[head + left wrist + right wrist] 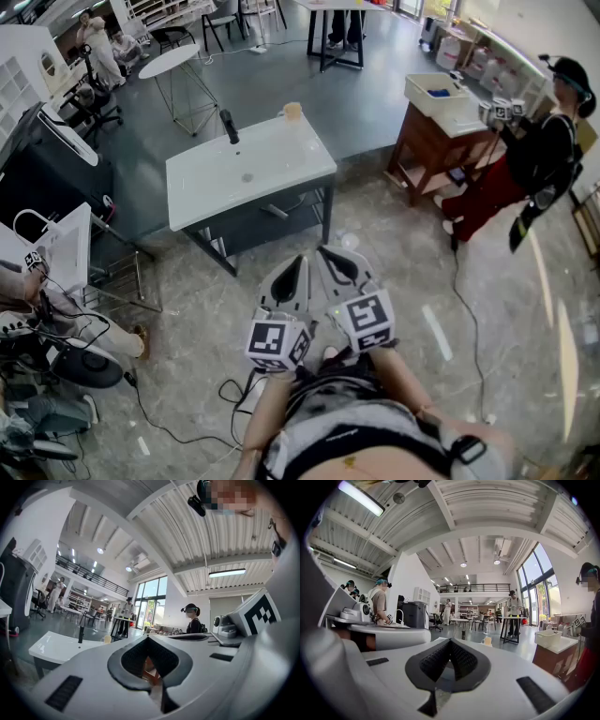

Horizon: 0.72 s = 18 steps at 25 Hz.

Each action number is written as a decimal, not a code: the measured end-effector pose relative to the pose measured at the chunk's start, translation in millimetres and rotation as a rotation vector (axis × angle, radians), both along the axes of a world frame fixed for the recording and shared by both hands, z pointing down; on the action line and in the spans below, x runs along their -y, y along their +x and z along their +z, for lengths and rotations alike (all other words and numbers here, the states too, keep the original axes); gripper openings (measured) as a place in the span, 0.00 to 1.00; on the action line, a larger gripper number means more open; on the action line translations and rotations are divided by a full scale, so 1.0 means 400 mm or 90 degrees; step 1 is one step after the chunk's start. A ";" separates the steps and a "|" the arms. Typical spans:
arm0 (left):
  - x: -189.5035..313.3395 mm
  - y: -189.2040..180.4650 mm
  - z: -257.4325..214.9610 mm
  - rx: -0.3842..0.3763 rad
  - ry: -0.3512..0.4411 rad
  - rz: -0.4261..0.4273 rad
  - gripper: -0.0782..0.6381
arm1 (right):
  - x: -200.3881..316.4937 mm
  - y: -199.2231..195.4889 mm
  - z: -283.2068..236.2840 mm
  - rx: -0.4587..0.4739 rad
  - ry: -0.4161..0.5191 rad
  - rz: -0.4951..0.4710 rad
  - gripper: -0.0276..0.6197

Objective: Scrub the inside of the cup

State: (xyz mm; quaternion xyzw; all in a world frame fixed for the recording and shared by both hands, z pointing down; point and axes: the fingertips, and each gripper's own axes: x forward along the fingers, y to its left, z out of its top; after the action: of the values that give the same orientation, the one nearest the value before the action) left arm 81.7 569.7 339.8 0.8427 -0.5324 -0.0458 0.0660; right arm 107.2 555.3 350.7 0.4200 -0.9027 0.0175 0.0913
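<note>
cup [292, 112]: likely light, stiff, tippy | hold: round its side wall | left gripper [293, 267], right gripper [335, 260]: closed, empty

White table [272, 159]; yellowish cup [293, 112]; grey marbled floor [403, 253]

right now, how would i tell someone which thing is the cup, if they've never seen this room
Look for the white table standing alone on the grey floor in the middle of the hall. The cup sits at its far right corner, close to the edge. It is small and pale tan, while the only other standing item there, a dark slender tool, is further left.
</note>
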 end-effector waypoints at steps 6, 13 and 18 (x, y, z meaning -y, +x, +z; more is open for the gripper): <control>0.016 0.022 -0.011 -0.003 -0.007 0.000 0.10 | 0.014 0.027 -0.015 0.026 0.000 -0.004 0.05; 0.027 0.026 0.001 0.007 -0.014 -0.022 0.10 | 0.023 0.026 -0.012 0.035 0.002 -0.054 0.05; 0.046 0.004 0.028 0.001 -0.030 -0.030 0.10 | 0.039 0.005 0.008 0.042 -0.015 -0.058 0.05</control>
State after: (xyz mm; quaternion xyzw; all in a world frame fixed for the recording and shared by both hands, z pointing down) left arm 83.3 551.3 351.0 0.8283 -0.5528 -0.0338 0.0844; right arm 109.2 539.7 353.7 0.3768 -0.9231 0.0376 0.0667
